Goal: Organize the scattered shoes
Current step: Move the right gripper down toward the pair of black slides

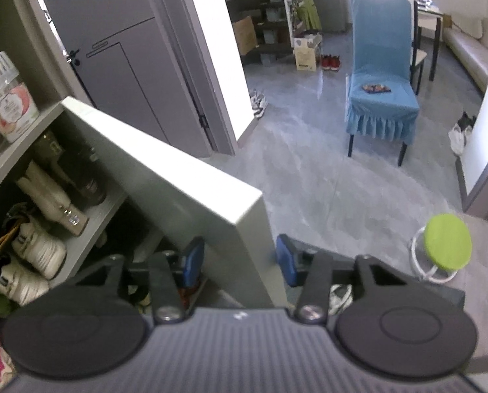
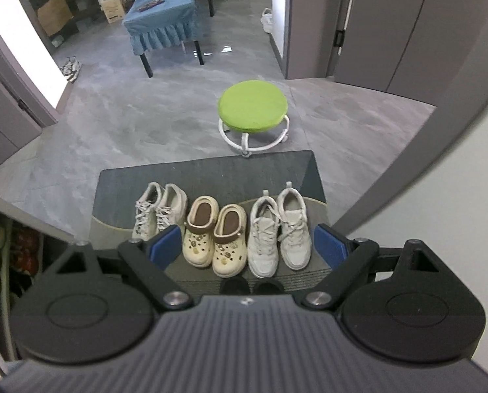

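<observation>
Three pairs stand side by side on a dark mat (image 2: 211, 170): beige sneakers (image 2: 159, 209), cream clogs (image 2: 214, 235) and white sneakers (image 2: 280, 226). My right gripper (image 2: 247, 249) hovers over them, open and holding nothing. In the left wrist view, my left gripper (image 1: 238, 263) is open and straddles the free edge of the shoe cabinet's open door (image 1: 178, 170). The right pad sits close against the door's outer side. Inside the cabinet, white sneakers (image 1: 37, 249) and boots (image 1: 57, 196) rest on shelves. Loose pairs lie farther off on the floor: red shoes (image 1: 330, 62) and white sneakers (image 1: 258, 101).
A green round stool (image 2: 253, 104) stands just past the mat. A blue-covered chair (image 2: 162, 16) is farther back. More shoes lie by the right wall (image 1: 460, 131). Two dark toe tips (image 2: 234, 286) show at the mat's near edge. Grey doors flank the hallway.
</observation>
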{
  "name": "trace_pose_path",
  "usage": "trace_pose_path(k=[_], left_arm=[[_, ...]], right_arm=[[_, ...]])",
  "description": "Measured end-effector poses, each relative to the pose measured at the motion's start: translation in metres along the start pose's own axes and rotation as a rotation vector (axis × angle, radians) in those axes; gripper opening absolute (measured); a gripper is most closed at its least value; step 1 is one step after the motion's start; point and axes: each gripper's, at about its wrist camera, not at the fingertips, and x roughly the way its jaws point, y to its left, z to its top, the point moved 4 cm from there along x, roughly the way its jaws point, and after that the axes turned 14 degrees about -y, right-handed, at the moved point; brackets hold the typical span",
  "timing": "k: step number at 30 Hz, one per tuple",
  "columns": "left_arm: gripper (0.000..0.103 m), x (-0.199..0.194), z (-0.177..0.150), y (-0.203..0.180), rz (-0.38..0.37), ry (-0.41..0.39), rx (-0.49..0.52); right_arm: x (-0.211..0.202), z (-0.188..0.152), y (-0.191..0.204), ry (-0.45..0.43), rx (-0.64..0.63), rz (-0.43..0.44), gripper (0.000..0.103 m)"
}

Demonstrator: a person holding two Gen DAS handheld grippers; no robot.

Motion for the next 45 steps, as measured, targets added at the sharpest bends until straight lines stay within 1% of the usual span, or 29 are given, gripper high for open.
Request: trace_pose_path(k=[2, 6, 10, 12, 15, 19, 22, 26, 28, 30, 31, 34, 36, 38, 39, 40, 42, 44, 45], left_arm=[[0.053, 0.006, 0.005, -0.004, 0.003, 0.002, -0.026], [0.055, 0.014, 0.01, -0.007, 0.0, -0.001, -0.04], [0.057, 0.022, 0.014, -0.009, -0.004, -0.004, -0.056], [0.058, 0.024, 0.015, -0.009, -0.008, -0.007, -0.063], [0.06, 0.028, 0.015, -0.002, -0.053, -0.026, -0.119], [0.061, 0.02, 0.012, -0.002, -0.094, -0.08, -0.069], [0.062, 0.005, 0.002, -0.002, -0.137, -0.092, -0.053], [0.067, -0.013, -0.025, -0.002, -0.197, -0.076, -0.011], [0.069, -0.022, -0.049, -0.008, -0.251, -0.063, 0.054], [0.073, -0.024, -0.066, -0.014, -0.294, -0.055, 0.087], [0.078, -0.024, -0.077, -0.019, -0.32, -0.048, 0.096], [0.081, -0.02, -0.129, -0.044, -0.432, -0.014, 0.127], [0.082, -0.014, -0.177, -0.07, -0.507, 0.008, 0.157], [0.083, -0.009, -0.211, -0.088, -0.54, 0.018, 0.183], [0.084, -0.007, -0.232, -0.098, -0.551, 0.022, 0.192], [0.089, -0.005, -0.251, -0.105, -0.56, 0.027, 0.186], [0.09, 0.008, -0.31, -0.124, -0.562, 0.057, 0.145], [0.09, 0.026, -0.361, -0.138, -0.546, 0.095, 0.112], [0.09, 0.042, -0.396, -0.145, -0.527, 0.121, 0.095]], right_arm=[[-0.003, -0.004, -0.009, -0.001, 0.006, -0.026, 0.09], [-0.009, -0.011, -0.028, -0.004, 0.019, -0.079, 0.09], [-0.01, -0.011, -0.046, -0.007, 0.021, -0.099, 0.09], [-0.009, -0.017, -0.048, -0.002, 0.022, -0.094, 0.09], [0.002, -0.033, -0.049, 0.027, 0.019, -0.068, 0.09], [0.015, -0.054, -0.047, 0.082, 0.013, -0.039, 0.09], [0.024, -0.068, -0.044, 0.143, 0.008, -0.022, 0.09], [0.036, -0.087, -0.039, 0.223, 0.0, 0.001, 0.09], [0.032, -0.09, -0.029, 0.209, 0.0, 0.027, 0.09], [0.026, -0.095, -0.01, 0.183, 0.001, 0.05, 0.09], [0.025, -0.1, -0.003, 0.18, 0.009, 0.06, 0.09], [0.026, -0.133, 0.01, 0.161, 0.075, 0.029, 0.09], [0.027, -0.156, 0.018, 0.146, 0.123, 0.001, 0.09], [0.028, -0.179, 0.025, 0.13, 0.172, -0.027, 0.09], [0.036, -0.196, 0.028, 0.124, 0.182, -0.027, 0.09], [0.048, -0.217, 0.029, 0.119, 0.182, -0.018, 0.09], [0.073, -0.258, 0.032, 0.11, 0.182, 0.001, 0.09], [0.115, -0.312, 0.033, 0.139, 0.112, 0.033, 0.09], [0.137, -0.34, 0.034, 0.159, 0.068, 0.051, 0.09]])
